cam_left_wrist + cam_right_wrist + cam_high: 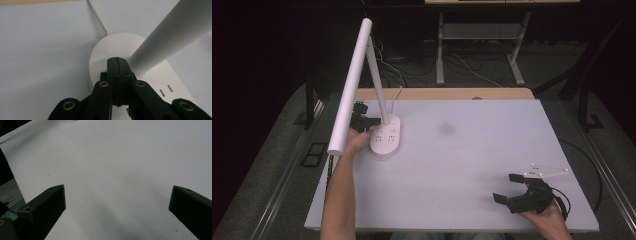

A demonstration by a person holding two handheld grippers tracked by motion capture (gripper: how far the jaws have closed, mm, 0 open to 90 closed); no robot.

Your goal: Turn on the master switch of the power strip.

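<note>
A white desk lamp stands at the table's left; its oval base (pixel 386 139) carries sockets, a slanted stem (pixel 377 82) and a long tube head (pixel 350 87). My left gripper (pixel 377 120) is shut, jaws pressed together with nothing between them. Its tips (pixel 116 60) rest on the top of the lamp base (pixel 102 53), right beside the stem (pixel 170 37). My right gripper (pixel 506 188) is open near the front right edge, held low over bare table. In its own view the right gripper (pixel 117 200) has wide-apart jaws with nothing between them.
The lamp's white cable (pixel 98 17) runs from the base toward the table's far edge. The white tabletop (pixel 462 150) lies on a wooden board (pixel 447 93). Beyond it are table legs (pixel 440 50) and loose cables on the floor.
</note>
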